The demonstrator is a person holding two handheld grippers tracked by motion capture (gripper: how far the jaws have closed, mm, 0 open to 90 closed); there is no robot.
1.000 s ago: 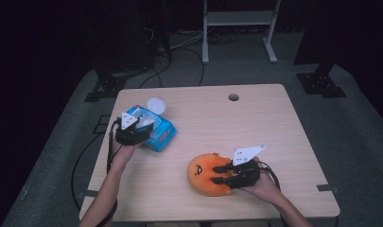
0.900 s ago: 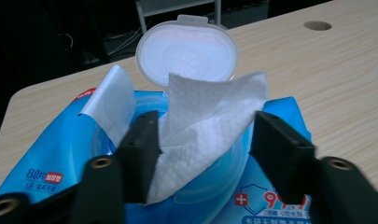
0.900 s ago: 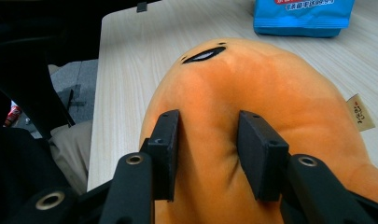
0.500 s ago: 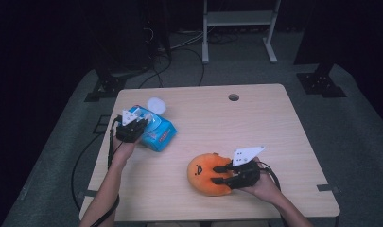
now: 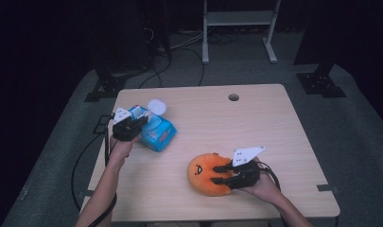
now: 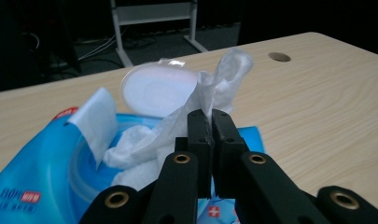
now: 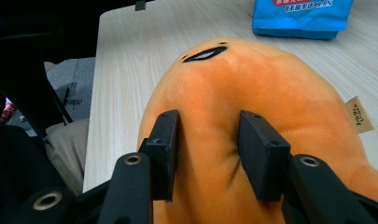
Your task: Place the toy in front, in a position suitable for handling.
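Where the left gripper [image 6: 211, 122] has its two black jaws pressed together, a thin white wet wipe [image 6: 213, 84] is pinched between them, its crumpled end standing up above the tips and its lower part running back into the round opening of the blue plastic wipe packet [image 6: 35, 163]. That packet's white oval lid [image 6: 157, 87] is flipped open behind the opening. From the high view, this packet [image 5: 156, 133] lies near the left edge of the pale wooden tabletop [image 5: 255, 123], with the left gripper [image 5: 132, 124] over it.

The right gripper [image 7: 207, 144] has its jaws pressed into the sides of a round orange plush toy [image 7: 252, 88], denting the fabric between them. This toy [image 5: 205, 172] lies on the tabletop near the front edge, well apart from the packet, with the right gripper [image 5: 222, 174] reaching in from its right side.
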